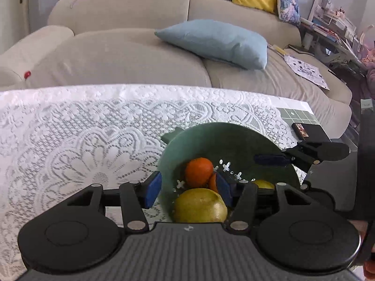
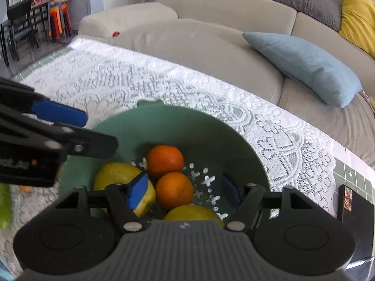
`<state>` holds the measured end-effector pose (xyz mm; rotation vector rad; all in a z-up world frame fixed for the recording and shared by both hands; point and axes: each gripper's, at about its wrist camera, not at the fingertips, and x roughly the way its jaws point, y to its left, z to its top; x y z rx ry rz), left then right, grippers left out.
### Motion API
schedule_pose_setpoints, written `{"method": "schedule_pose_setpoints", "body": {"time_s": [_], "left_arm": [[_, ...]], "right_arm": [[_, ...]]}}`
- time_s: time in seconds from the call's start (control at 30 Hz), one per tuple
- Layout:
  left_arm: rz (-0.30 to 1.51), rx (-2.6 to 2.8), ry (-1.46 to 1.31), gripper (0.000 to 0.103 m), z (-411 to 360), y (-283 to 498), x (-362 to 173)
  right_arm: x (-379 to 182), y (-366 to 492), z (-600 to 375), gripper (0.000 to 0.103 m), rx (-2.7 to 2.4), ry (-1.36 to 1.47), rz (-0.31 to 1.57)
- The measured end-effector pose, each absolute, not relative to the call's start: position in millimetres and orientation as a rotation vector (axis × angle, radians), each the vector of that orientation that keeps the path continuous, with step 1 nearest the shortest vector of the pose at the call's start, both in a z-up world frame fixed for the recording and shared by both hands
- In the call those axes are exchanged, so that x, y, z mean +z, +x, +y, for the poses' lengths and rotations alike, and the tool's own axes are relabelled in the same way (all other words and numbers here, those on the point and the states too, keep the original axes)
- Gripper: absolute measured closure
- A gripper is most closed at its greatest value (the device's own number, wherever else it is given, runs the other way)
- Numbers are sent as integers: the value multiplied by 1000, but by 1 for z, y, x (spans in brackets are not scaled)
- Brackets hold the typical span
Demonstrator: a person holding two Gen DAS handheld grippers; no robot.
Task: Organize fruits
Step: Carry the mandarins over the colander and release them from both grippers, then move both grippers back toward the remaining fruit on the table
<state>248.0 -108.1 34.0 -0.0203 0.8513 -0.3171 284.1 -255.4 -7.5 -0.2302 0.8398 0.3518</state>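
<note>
A green colander bowl (image 1: 225, 138) (image 2: 187, 126) stands on the lace tablecloth. In it lie two oranges (image 2: 165, 160) (image 2: 174, 193) and two lemons (image 2: 112, 174) (image 2: 192, 212). My left gripper (image 1: 188, 190) hovers open over the bowl's left rim, above a lemon (image 1: 199, 205) and an orange (image 1: 199, 171); its pads touch no fruit. My right gripper (image 2: 184, 191) is open over the bowl, with the nearer orange below the gap and free of the pads. Each view shows the other gripper's blue pad (image 1: 269, 159) (image 2: 58, 114) reaching in from the side.
A black box (image 1: 309, 130) (image 2: 356, 208) lies on the table's right end. A green object (image 2: 4, 206) and a small orange thing (image 2: 24, 188) lie left of the bowl. A beige sofa (image 1: 131, 56) with a blue cushion (image 1: 218, 42) runs behind the table.
</note>
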Motion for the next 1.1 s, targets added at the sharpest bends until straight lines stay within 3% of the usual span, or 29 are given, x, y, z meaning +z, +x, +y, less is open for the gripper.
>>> {"method": "schedule_pose_setpoints", "body": {"time_s": [0.67,1.1], "left_arm": [[653,-212,98,40,-47,147,76],[625,-123,-51,39,28,126,54]], "right_arm": [[33,209,-216,15,481,7,702],[20,172,-174,14,503,25,602]]}}
